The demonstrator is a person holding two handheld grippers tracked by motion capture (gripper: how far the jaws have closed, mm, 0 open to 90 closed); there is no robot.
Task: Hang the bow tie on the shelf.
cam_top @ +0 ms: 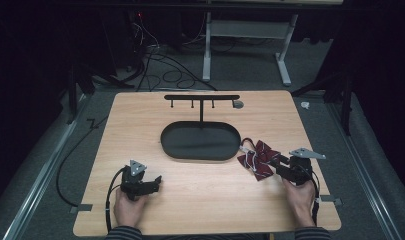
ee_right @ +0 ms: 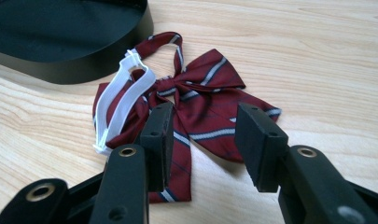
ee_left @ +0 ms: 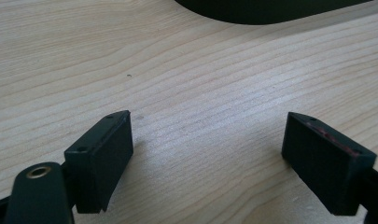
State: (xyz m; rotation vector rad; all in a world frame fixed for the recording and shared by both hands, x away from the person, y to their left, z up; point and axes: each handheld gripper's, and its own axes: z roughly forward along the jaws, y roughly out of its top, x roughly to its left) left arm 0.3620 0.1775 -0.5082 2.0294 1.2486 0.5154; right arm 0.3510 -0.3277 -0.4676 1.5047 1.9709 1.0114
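Note:
A dark red bow tie with pale stripes and a white elastic strap lies on the wooden table, just right of the black oval tray. My right gripper reaches it from the right. In the right gripper view the bow tie has one tail running between the jaws of the right gripper, which stand apart; the pads are not pressing the cloth. My left gripper rests at the front left, and in its own view the left gripper is open over bare wood.
A black T-shaped stand with small hooks rises behind the tray. The tray's wall is close to the bow tie's strap, and the tray's edge lies ahead of the left gripper. Cables and table legs are on the floor beyond.

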